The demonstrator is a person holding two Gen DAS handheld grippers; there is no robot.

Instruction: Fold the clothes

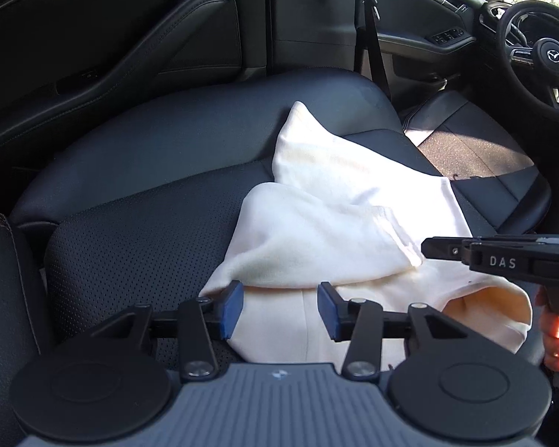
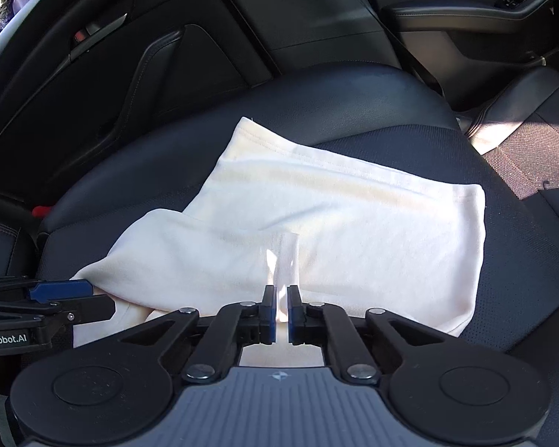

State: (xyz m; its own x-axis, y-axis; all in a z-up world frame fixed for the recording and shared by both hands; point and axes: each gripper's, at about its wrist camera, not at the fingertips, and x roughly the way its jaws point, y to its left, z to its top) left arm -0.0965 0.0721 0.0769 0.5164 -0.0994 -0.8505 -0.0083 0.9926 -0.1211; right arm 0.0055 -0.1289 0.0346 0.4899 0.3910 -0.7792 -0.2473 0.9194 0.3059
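Observation:
A cream white garment [image 1: 328, 219] lies partly folded on a black car seat [image 1: 138, 238]; it also shows in the right wrist view [image 2: 354, 223]. My left gripper [image 1: 279, 307] is open, low over the garment's near edge, its left blue pad [image 1: 231, 307] touching a fold. My right gripper [image 2: 282, 311] is shut on a thin strip of the garment [image 2: 287, 257], pinched between its pads. The right gripper shows in the left wrist view [image 1: 428, 249], at the garment's right side. The left gripper shows at the left edge of the right wrist view [image 2: 93, 298].
The seat back [image 1: 190, 130] rises behind the garment. A black door panel [image 1: 130, 37] lies beyond. A steering wheel [image 1: 544, 59] and the front seat [image 1: 477, 141] stand at the right. A seat belt [image 2: 398, 41] hangs at the back.

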